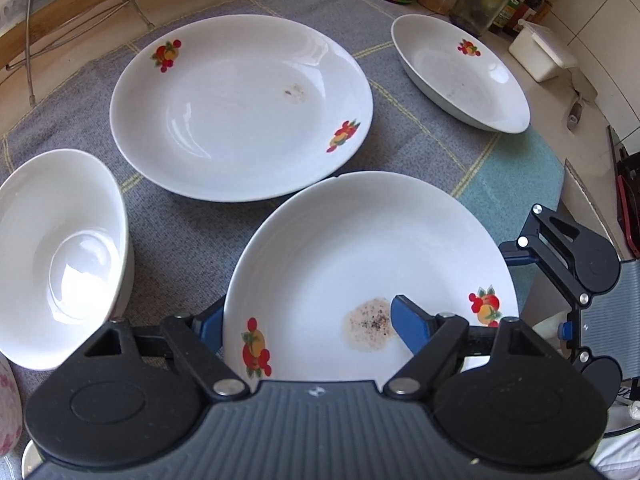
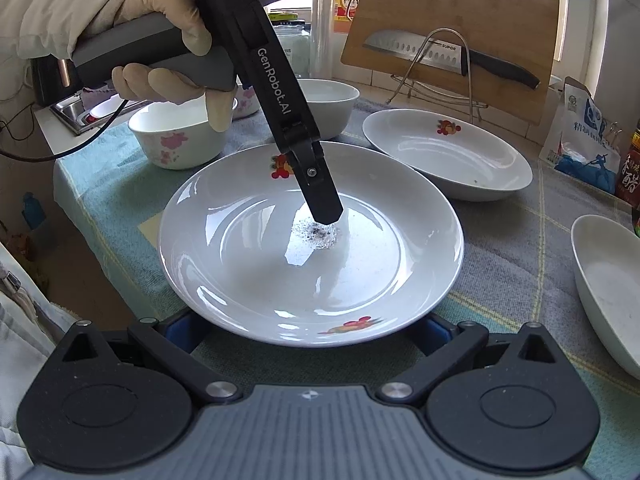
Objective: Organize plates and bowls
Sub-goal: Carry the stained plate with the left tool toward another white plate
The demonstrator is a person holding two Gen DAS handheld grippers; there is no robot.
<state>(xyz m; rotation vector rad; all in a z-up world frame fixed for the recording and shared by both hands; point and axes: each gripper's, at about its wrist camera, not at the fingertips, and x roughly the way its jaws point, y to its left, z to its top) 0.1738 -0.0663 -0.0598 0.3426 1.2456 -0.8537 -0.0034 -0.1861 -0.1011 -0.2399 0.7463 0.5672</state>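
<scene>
White ceramic plate with a peppery stain [image 1: 372,276] lies near the bench's front edge, its rim clamped by the left tongs [image 1: 308,320]: one blue pad on top, one beneath. Right tongs [image 2: 308,330] stand wide on either side of the same plate's [image 2: 312,240] opposite rim; contact cannot be told. Second fruit-printed plate [image 1: 240,108] sits just behind, third plate [image 1: 460,74] toward the far right corner, plain bowl [image 1: 60,256] at left, all on the grey cloth [image 1: 192,232].
</scene>
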